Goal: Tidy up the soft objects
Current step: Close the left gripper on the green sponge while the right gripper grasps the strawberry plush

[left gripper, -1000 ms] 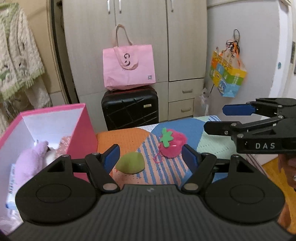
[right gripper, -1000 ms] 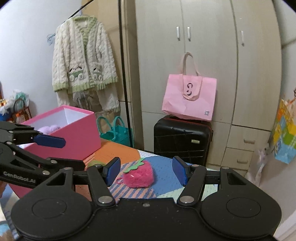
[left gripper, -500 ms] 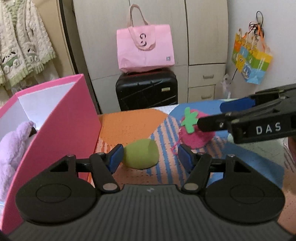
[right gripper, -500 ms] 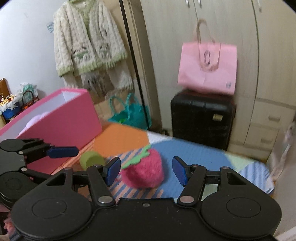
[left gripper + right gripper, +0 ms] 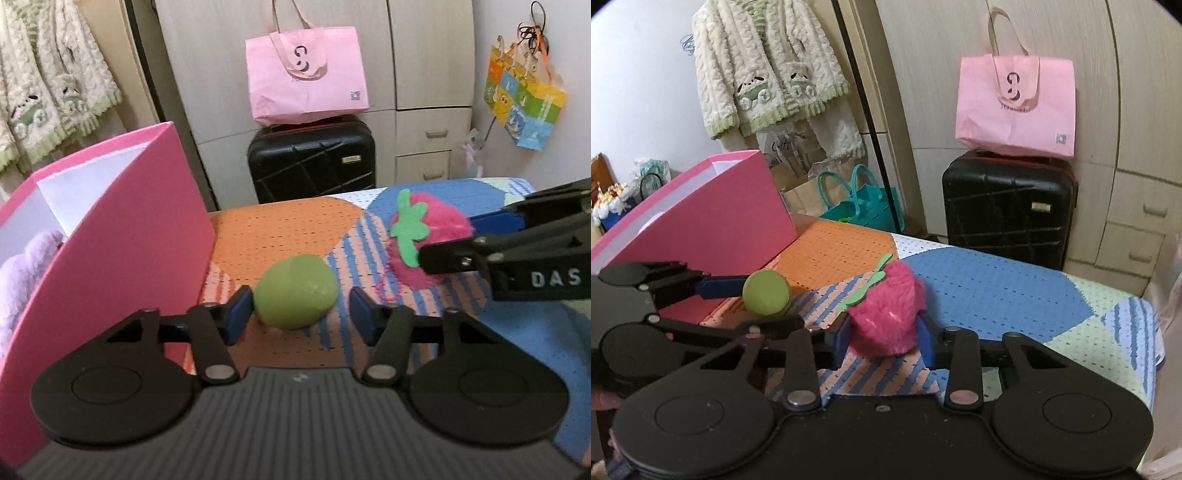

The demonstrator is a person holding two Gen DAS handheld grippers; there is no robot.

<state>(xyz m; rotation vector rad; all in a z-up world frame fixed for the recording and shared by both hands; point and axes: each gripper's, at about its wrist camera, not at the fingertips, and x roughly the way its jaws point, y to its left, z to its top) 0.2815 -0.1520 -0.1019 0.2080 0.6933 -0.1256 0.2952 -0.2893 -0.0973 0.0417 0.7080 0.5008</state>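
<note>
While right fingers [image 5: 842,338] clamp the strawberry [image 5: 886,314], left fingers [image 5: 236,314], closing, flank the ball [image 5: 295,291].

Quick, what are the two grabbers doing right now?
Left gripper: open, jaws just closing in around the green ball, one pad not touching yet.
Right gripper: just closed on the pink strawberry plush.

Fuzzy plush strawberry [image 5: 886,317]; smooth matt green ball [image 5: 295,291]; perforated cloth mat [image 5: 280,229].

A home bedroom: a fleecy cardigan [image 5: 764,70] is hanging beside a wardrobe [image 5: 960,29], a black suitcase [image 5: 1008,206] standing below.
</note>
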